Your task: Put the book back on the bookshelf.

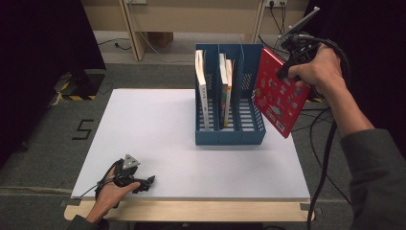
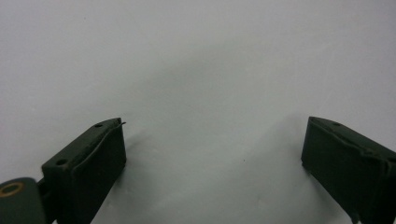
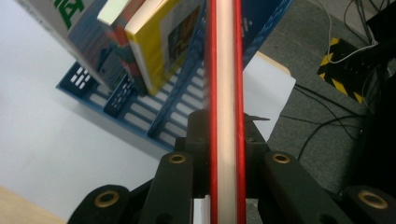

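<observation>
Above the rack's [image 1: 230, 136] right edge, right claw [image 3: 224, 122] is clamped on the red book [image 1: 279, 91], held tilted in air. Judging: square it upright, line up w/ the empty right slot, lower slowly. Left claw [image 2: 212, 144] sits apart, empty, on the bench [image 1: 143, 129].

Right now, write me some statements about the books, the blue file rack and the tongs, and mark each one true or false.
1. The right tongs are shut on the red hardcover book. True.
2. The red book stands inside the blue plastic three-slot file rack. False: it is held in the air beside the rack's right side.
3. The left tongs grip a book. False: they are open over the white table board.
4. The rack's rightmost slot has no book in it. True.
</observation>
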